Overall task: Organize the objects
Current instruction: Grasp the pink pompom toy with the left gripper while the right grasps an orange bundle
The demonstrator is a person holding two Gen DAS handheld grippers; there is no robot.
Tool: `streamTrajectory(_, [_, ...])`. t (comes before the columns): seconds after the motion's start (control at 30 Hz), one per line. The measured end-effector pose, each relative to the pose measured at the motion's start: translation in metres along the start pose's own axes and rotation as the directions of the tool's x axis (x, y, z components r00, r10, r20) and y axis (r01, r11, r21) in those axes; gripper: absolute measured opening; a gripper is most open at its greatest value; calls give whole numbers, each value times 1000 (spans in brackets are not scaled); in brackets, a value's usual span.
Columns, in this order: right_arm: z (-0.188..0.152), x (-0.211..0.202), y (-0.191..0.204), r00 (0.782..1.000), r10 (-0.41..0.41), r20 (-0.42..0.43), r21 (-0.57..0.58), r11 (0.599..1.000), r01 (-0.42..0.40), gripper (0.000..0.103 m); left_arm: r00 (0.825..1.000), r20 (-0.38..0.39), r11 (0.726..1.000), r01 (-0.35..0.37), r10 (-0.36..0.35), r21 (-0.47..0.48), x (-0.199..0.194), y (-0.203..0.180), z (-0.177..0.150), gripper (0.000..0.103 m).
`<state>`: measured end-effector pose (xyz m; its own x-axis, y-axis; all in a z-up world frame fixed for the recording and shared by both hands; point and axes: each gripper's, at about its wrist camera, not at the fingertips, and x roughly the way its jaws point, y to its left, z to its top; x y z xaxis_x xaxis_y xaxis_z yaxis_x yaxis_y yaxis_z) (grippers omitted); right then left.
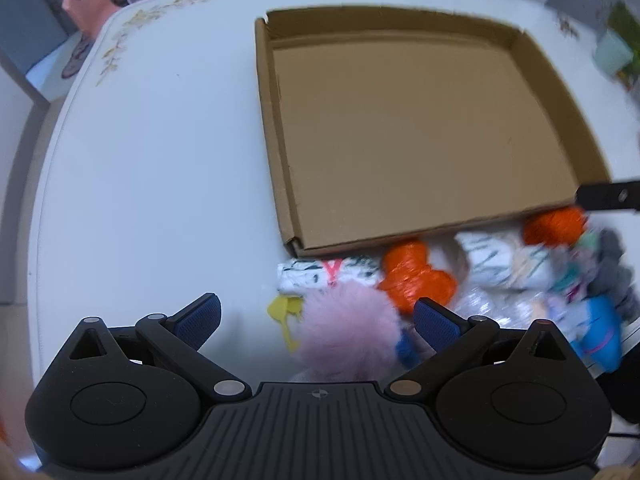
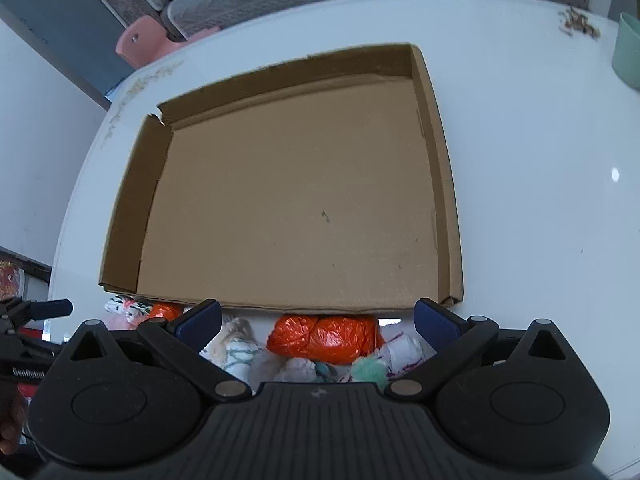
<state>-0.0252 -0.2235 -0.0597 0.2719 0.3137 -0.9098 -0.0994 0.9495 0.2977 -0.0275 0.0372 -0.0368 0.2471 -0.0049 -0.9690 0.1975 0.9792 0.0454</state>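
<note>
Soft, even daylight fills both views, with a bluish cast on the white surface [image 1: 152, 168]. A small glare spot shows on it in the right wrist view. Shadows are faint. Fisheye bending curves the edges, corners go dark, and the heap of objects [image 1: 560, 272] at right is motion-blurred.
</note>
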Motion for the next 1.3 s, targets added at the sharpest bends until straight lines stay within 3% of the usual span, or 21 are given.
streamTrajectory(0.27, [-6,20,16,998,-15,-61,-50,999,12,102,998,-61,1000,-8,9,26,23,2,-3,102])
streamTrajectory(0.53, [-10,32,18,994,-63,-93,-62,996,57,102,998,-58,1000,22,-21,19,30,4,-3,100])
streamTrajectory(0.63, [-13,40,19,990,-88,-113,-72,994,80,98,996,-52,998,67,-66,5,31,5,-4,91])
streamTrajectory(0.7, [-15,43,20,989,-87,-121,-74,994,78,95,992,-57,994,110,-111,-16,31,7,-4,78])
streamTrajectory(0.77, [-15,43,20,989,-88,-121,-69,994,80,90,987,-54,988,148,-150,-32,30,8,-4,67])
streamTrajectory(0.8, [-15,43,19,988,-89,-127,-68,994,81,81,986,-53,987,155,-156,-32,30,7,-3,64])
streamTrajectory(0.9, [-15,41,15,989,-81,-127,-54,996,74,69,986,-54,987,156,-158,-24,30,5,-4,58])
streamTrajectory(1.0, [-16,37,10,991,-64,-122,-32,998,60,65,986,-51,987,159,-160,-22,29,3,-6,53])
streamTrajectory(1.3, [-24,29,5,991,-59,-116,-42,998,54,61,987,-44,988,157,-157,4,28,10,-3,48])
